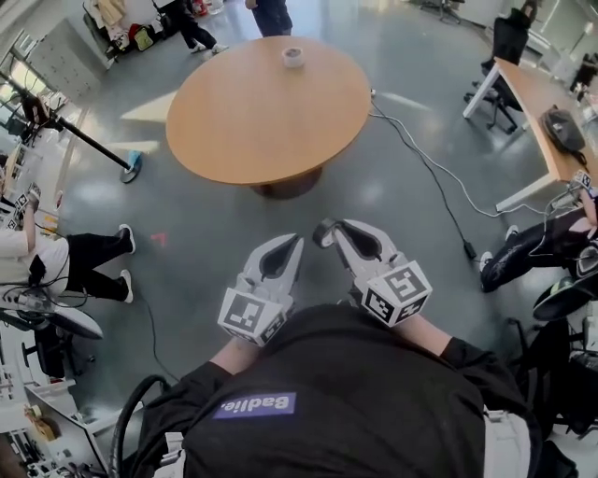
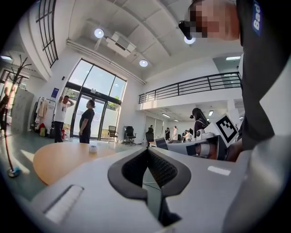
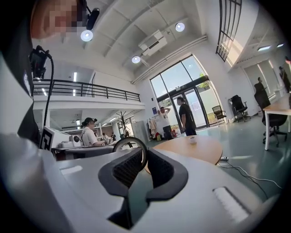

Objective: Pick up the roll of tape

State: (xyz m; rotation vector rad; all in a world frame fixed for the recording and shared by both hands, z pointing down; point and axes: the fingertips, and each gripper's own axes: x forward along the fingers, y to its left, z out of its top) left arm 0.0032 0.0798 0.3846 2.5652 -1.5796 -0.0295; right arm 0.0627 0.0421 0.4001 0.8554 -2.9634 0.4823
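A small white roll of tape lies near the far edge of the round wooden table. It also shows as a pale roll in the left gripper view and a pale roll in the right gripper view. Both grippers are held level over the floor, well short of the table. My left gripper is shut with nothing between its pads. My right gripper is shut on a thin dark ring, shaped like a tape roll, which stands up past the fingertips.
A cable runs over the floor from the table to the right. A long desk with chairs stands at right. People stand behind the table; others sit at left and right. A stand's foot rests left of the table.
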